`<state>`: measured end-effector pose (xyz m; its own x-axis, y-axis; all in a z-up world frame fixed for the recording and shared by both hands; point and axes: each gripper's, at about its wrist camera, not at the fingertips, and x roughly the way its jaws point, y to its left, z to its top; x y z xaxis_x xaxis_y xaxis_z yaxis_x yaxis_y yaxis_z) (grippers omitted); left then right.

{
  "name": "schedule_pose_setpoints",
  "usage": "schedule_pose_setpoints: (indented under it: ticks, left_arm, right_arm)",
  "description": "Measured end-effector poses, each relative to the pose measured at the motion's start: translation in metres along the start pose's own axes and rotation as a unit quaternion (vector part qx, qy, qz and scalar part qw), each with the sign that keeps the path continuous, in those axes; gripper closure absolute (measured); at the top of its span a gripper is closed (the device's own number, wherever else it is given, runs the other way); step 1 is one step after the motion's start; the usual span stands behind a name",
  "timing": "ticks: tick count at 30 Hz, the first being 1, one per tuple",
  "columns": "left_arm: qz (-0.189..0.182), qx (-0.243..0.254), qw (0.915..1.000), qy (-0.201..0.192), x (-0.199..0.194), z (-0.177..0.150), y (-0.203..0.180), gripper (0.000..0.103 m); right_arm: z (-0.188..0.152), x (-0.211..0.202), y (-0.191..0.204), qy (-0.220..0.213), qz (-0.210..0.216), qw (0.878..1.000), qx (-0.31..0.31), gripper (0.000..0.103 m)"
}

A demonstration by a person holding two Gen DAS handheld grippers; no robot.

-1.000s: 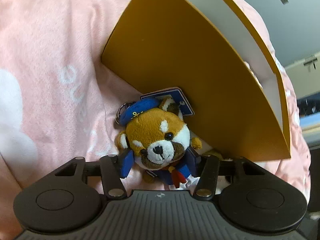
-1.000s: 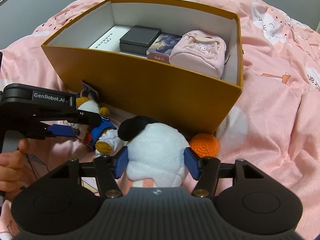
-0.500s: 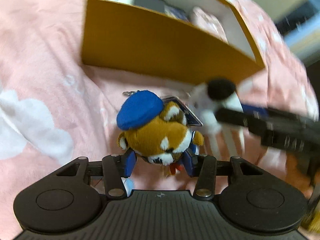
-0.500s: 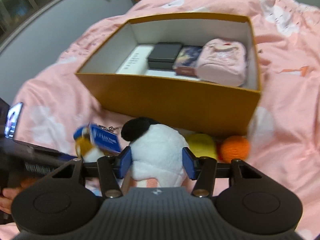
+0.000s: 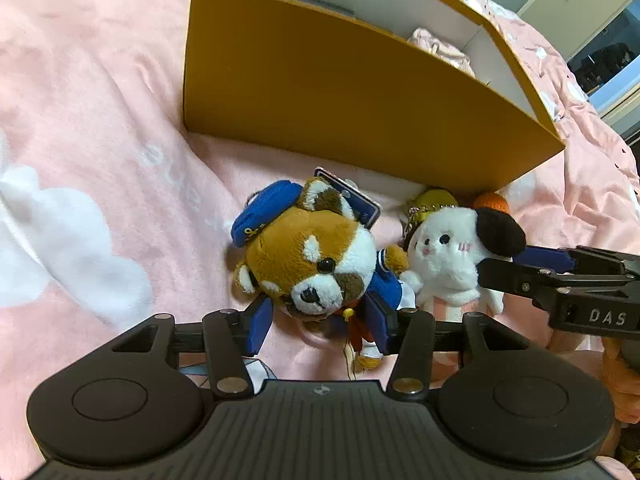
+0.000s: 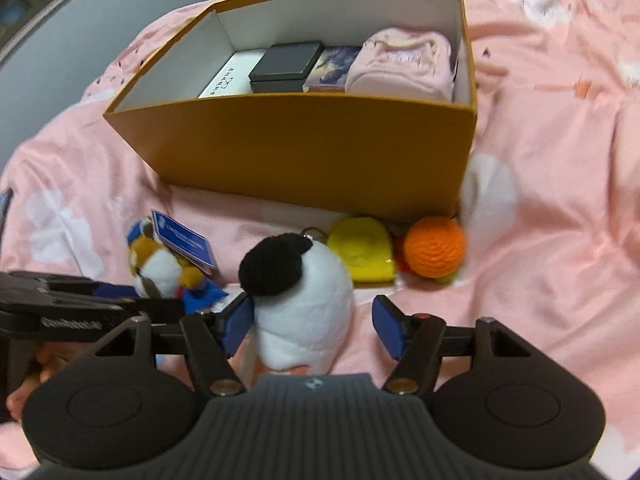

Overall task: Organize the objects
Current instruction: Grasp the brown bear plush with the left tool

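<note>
My left gripper [image 5: 320,326] is shut on a red-panda plush [image 5: 316,260] with a blue cap, held over the pink bedding; the plush also shows in the right wrist view [image 6: 160,268]. My right gripper [image 6: 312,326] stands open around a white plush with a black ear [image 6: 300,296]; the left pad touches it and the right pad is apart. That white plush also shows in the left wrist view [image 5: 456,256]. An open orange box [image 6: 304,148] lies beyond both plushes.
Inside the box are a white box [image 6: 228,78], a black case [image 6: 286,64], a book [image 6: 334,68] and a pink pouch [image 6: 404,64]. A yellow toy [image 6: 362,254] and an orange knitted ball [image 6: 434,246] lie against the box front. Pink bedding [image 5: 88,140] surrounds everything.
My right gripper has opened and let the white plush go. Both plushes were lifted, then came back down near the bedding. My left gripper keeps hold of the red panda.
</note>
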<state>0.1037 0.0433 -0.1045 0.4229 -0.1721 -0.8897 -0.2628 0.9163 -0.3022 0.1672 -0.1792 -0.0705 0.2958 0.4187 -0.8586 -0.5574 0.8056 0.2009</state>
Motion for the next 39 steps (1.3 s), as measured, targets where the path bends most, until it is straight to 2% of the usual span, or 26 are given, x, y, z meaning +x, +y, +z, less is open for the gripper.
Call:
schedule_pose_setpoints:
  ticks: [5,7,8,10,12,15,18,20,23,31,33,36,38,39]
  left_arm:
    - [0.011,0.002,0.9998,-0.015,-0.005,-0.001,-0.01,0.046]
    - [0.006,-0.019,0.9997,-0.017,-0.002,0.0,0.004,0.046]
    - [0.0,-0.03,0.9994,-0.015,-0.002,0.0,0.008,0.046]
    - [-0.015,-0.055,0.9982,-0.021,-0.006,-0.001,0.02,0.046]
    - [-0.023,-0.068,0.9972,-0.021,-0.005,-0.003,0.028,0.046]
    - [-0.033,-0.083,0.9959,-0.01,-0.004,-0.005,0.037,0.043]
    - [-0.04,-0.099,0.9942,-0.013,0.0,-0.007,0.041,0.041]
    - [-0.042,-0.103,0.9936,-0.019,0.0,-0.007,0.042,0.041]
    - [-0.042,-0.106,0.9928,-0.034,0.002,-0.007,0.038,0.04]
    - [-0.018,-0.116,0.9908,-0.069,0.009,-0.002,0.029,0.031]
    - [-0.021,-0.124,0.9897,-0.069,0.01,-0.002,0.032,0.026]
    - [-0.037,-0.169,0.9825,-0.069,0.016,-0.001,0.045,0.021]
    - [-0.04,-0.184,0.9794,-0.074,0.018,-0.001,0.048,0.022]
    - [-0.039,-0.182,0.9795,-0.078,0.019,-0.001,0.046,0.026]
  right_arm:
    - [-0.002,-0.009,0.018,-0.019,-0.071,0.996,-0.059,0.04]
    - [-0.003,-0.014,0.023,-0.023,-0.096,0.992,-0.076,0.048]
    - [-0.004,-0.015,0.024,-0.023,-0.102,0.991,-0.079,0.05]
    - [-0.004,-0.017,0.022,-0.019,-0.105,0.992,-0.073,0.061]
    - [-0.002,-0.019,0.016,-0.016,-0.093,0.994,-0.05,0.063]
    - [-0.001,-0.019,0.003,-0.007,-0.06,0.998,0.003,0.063]
    - [-0.001,-0.022,0.0,-0.009,-0.049,0.998,0.032,0.063]
    - [-0.003,-0.027,0.004,-0.017,-0.046,0.998,0.033,0.061]
    - [-0.003,-0.029,0.012,-0.021,-0.036,0.999,0.025,0.054]
    - [-0.006,-0.003,0.018,0.008,-0.043,0.999,0.012,0.039]
    - [-0.006,0.003,0.014,0.013,-0.028,0.999,0.024,0.037]
    - [-0.004,0.01,0.009,0.016,-0.012,0.999,0.042,0.037]
    - [-0.004,0.01,0.01,0.013,-0.008,0.999,0.04,0.038]
    - [-0.004,0.009,0.01,0.011,-0.008,0.999,0.04,0.039]
